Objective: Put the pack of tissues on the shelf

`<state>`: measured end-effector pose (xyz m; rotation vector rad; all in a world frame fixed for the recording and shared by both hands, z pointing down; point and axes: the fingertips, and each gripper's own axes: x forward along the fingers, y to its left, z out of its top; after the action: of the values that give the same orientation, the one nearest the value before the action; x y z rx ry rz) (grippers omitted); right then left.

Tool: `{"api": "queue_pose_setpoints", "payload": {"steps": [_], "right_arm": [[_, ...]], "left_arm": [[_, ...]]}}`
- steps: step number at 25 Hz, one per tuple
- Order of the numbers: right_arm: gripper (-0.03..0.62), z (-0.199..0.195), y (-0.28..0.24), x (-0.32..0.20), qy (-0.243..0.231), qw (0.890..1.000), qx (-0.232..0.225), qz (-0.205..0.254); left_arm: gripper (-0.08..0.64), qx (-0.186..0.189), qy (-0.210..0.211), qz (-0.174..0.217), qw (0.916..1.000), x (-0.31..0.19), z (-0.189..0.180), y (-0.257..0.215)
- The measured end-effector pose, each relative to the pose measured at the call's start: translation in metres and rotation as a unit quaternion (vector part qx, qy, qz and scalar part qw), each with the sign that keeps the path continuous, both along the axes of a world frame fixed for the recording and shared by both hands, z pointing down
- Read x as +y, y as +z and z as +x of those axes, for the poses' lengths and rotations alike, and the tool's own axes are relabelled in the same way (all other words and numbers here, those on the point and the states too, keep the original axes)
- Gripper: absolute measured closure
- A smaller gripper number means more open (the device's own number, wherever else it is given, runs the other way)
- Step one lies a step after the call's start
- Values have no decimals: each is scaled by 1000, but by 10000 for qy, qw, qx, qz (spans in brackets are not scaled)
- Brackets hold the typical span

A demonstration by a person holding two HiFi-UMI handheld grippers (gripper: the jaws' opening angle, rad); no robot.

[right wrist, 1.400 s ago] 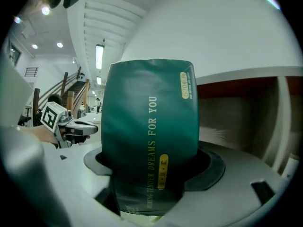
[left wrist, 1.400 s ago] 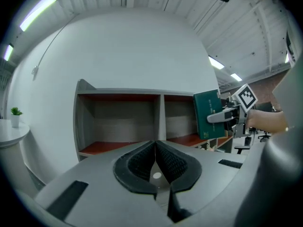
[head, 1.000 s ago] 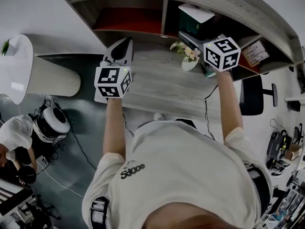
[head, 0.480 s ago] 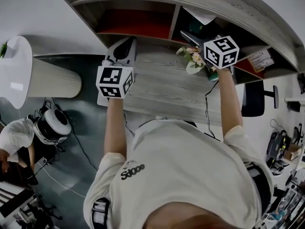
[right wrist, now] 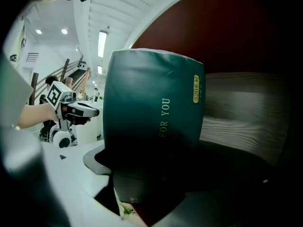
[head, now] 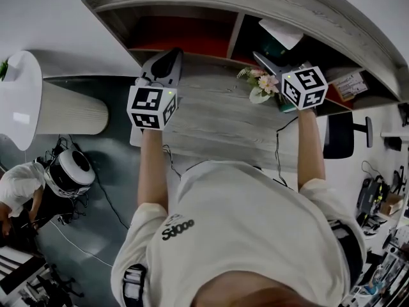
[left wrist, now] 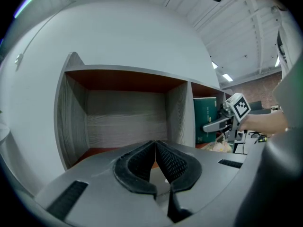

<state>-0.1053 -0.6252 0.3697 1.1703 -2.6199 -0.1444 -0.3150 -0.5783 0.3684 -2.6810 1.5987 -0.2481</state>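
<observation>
The tissue pack (right wrist: 151, 122) is dark green with "FOR YOU" printed on it. It stands between the jaws of my right gripper (right wrist: 161, 176), which is shut on it. In the head view the tissue pack (head: 273, 43) sits inside the shelf's right compartment (head: 255, 27), with my right gripper (head: 273, 61) just under it. The left gripper view shows the tissue pack (left wrist: 204, 119) upright behind the divider. My left gripper (left wrist: 155, 144) is shut with nothing in it, and it faces the empty left compartment (left wrist: 125, 119). In the head view the left gripper (head: 167, 61) hangs before that compartment.
A small vase of flowers (head: 259, 86) stands on the grey wooden desk (head: 217, 120), close to my right gripper. A card (head: 350, 82) leans further right under the shelf. A black office chair (head: 339, 130) stands beside the desk. A person (head: 16, 181) crouches at lower left.
My right gripper has shifted a little to the right with the tissue pack, which stays in the right compartment. The left gripper has hardly moved.
</observation>
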Motion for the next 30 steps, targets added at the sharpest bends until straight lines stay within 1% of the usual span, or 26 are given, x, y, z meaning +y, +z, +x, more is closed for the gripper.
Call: {"api": "queue_pose_setpoints", "payload": {"steps": [5,8,14,18,23,28,30], "right_arm": [[222,21,1,8,278,9996,17,-58],[221,23,1,7,230,9996,47,-141],[195,23,1,7,104,9998,62,-161],[186,32,3,12,65,9998,93,-175],[186,48,1,24,166,9998,41,-114],[186,68,-1,40,441,9990,-67,-94],[187,68,-3,48,426,9990,-125,-104]], "left_arm": [[538,28,19,-19,10000,-6,0,-1],[538,56,71,-27,10000,-6,2,0],[538,78,182,3,9998,-2,12,-2],[538,84,167,14,9998,0,13,-3],[538,89,177,20,9998,5,18,-2],[538,101,189,28,9998,9,25,-5],[538,115,198,35,9997,11,27,-6]]}}
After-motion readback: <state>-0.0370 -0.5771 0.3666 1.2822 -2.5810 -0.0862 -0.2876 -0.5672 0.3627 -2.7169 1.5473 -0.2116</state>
